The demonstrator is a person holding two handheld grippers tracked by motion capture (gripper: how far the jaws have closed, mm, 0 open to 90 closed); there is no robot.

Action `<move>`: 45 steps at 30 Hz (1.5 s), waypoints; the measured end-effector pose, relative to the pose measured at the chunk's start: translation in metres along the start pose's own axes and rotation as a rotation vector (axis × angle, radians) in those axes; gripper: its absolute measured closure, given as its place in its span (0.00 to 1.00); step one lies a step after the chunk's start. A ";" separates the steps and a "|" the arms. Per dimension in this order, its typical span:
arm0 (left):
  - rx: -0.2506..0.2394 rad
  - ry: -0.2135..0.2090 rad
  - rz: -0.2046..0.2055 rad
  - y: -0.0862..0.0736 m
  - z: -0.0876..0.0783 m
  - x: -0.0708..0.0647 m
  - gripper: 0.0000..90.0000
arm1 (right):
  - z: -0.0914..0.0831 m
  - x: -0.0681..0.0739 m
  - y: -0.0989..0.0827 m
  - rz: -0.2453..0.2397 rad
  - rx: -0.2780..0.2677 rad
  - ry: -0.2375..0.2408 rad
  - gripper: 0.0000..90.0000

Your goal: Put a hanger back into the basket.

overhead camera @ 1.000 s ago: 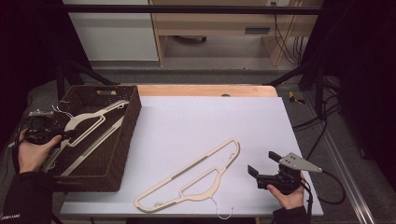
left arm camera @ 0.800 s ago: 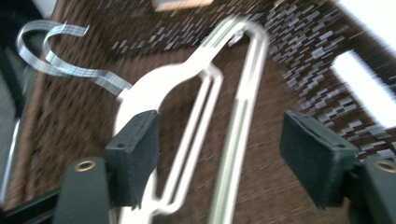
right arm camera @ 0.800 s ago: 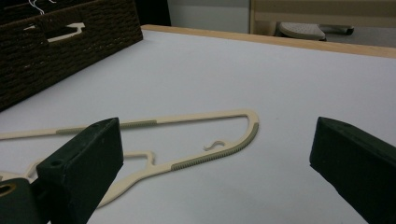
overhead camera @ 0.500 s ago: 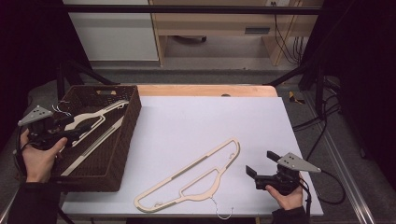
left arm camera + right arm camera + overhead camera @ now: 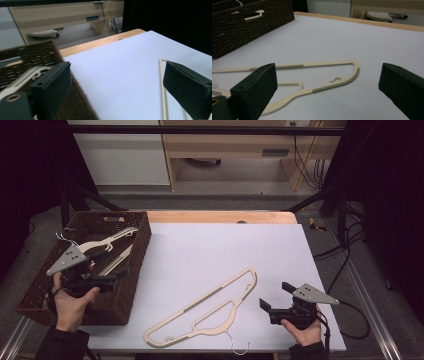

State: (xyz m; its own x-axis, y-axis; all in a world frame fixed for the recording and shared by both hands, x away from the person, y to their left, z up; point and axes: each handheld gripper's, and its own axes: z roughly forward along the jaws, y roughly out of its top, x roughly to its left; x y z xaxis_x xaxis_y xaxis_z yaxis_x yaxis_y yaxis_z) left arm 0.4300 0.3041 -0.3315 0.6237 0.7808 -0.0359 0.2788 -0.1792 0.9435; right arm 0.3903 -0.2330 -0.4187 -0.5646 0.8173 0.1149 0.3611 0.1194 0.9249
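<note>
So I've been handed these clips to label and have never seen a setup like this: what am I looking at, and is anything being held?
There is no robot arm. A person holds a two-jaw gripper in each hand: the left gripper and the right gripper.

One picture is taken from above and looks down on the table. The other two come from a camera riding on each gripper; the black blocks at the bottom of those pictures are its own jaws.

A cream hanger lies on the white table. At the left stands a brown basket with more hangers inside.

Nothing is held. Both grippers are open with nothing between the jaws; the left one's jaws have just been opening, over the basket's right edge.
</note>
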 end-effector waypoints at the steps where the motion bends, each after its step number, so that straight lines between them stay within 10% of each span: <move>1: -0.002 -0.012 -0.001 -0.002 0.003 -0.005 0.09 | 0.000 0.001 0.000 -0.001 0.002 0.004 0.03; 22: 0.060 -0.186 0.094 -0.038 0.040 -0.088 0.11 | 0.018 0.038 0.000 -0.039 0.086 0.065 0.06; 45: 0.180 -0.233 0.078 -0.081 0.067 -0.099 0.13 | 0.049 0.087 -0.037 -0.133 0.336 0.129 0.26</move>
State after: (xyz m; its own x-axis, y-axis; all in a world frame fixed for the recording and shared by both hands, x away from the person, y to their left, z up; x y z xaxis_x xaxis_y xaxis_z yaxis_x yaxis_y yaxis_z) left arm 0.3941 0.2013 -0.4263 0.7934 0.6057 -0.0604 0.3358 -0.3529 0.8733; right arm 0.3645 -0.1383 -0.4605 -0.7038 0.7072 0.0664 0.4897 0.4154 0.7666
